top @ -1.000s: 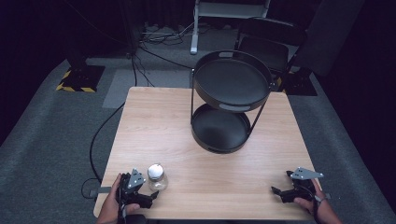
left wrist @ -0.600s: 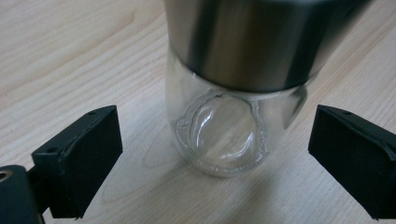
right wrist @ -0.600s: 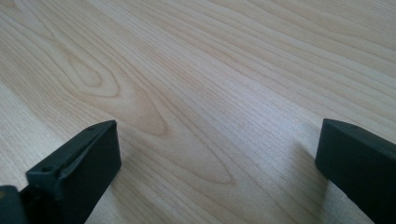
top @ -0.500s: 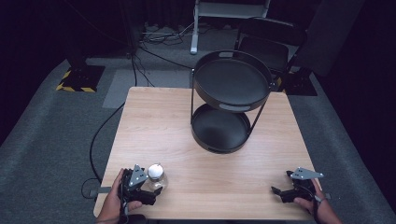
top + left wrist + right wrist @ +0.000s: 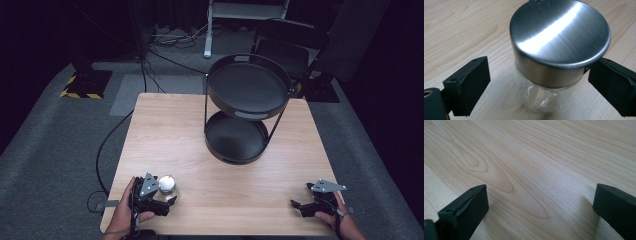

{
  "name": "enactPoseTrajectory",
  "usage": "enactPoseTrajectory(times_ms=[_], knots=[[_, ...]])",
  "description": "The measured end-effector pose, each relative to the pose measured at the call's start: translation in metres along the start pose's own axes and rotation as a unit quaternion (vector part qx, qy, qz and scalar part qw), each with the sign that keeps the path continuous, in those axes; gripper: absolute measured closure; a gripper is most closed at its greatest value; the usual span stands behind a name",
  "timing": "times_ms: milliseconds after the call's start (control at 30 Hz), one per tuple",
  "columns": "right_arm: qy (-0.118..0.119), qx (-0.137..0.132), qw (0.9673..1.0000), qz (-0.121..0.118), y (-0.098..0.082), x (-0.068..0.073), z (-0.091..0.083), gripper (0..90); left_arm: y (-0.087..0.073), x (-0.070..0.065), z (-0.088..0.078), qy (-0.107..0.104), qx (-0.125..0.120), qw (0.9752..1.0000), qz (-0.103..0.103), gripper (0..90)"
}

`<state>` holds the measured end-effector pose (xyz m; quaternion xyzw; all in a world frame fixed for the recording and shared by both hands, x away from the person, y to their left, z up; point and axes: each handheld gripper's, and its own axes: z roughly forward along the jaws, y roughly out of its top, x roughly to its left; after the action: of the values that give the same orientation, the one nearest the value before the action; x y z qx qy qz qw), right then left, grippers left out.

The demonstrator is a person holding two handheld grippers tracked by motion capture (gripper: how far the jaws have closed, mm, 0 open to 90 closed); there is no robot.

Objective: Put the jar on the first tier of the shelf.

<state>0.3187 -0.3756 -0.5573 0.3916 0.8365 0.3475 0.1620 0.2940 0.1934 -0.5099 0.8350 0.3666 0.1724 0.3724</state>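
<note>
Standing between the left tool's (image 5: pixel 536 82) spread jaws: a lidded glass jar (image 5: pixel 549 75).

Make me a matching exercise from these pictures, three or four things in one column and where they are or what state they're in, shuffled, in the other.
Things:
1. jar
2. two-tier tray stand
3. right gripper
4. table

Places or states:
A. open, over bare wood at the near right corner
B. light wood, carries everything else
C. black, toward the far side of the table
D. clear glass with a metal lid, between the open jaws of the left gripper

Pairs: 1-D, 2-C, 3-A, 4-B
</note>
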Motion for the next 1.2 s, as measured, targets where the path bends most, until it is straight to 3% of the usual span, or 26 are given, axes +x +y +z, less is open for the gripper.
enactPoseTrajectory(times_ms=[433, 833, 1067, 1200], knots=[[0.000, 0.000, 1.0000, 0.000, 0.000, 0.000, 0.000, 0.0, 0.013, -0.001, 0.007, -0.010, -0.016, 0.9998, 0.011, 9.4], [0.000, 0.000, 1.0000, 0.000, 0.000, 0.000, 0.000, 0.0, 0.016, -0.003, 0.010, -0.029, -0.026, 0.9990, 0.022, 27.6], [0.000, 0.000, 1.0000, 0.000, 0.000, 0.000, 0.000, 0.0, 0.015, -0.002, 0.010, -0.020, -0.042, 0.9988, 0.014, 38.0], [0.000, 0.000, 1.0000, 0.000, 0.000, 0.000, 0.000, 0.0, 0.017, -0.003, 0.010, -0.018, -0.037, 0.9989, 0.024, 38.3]])
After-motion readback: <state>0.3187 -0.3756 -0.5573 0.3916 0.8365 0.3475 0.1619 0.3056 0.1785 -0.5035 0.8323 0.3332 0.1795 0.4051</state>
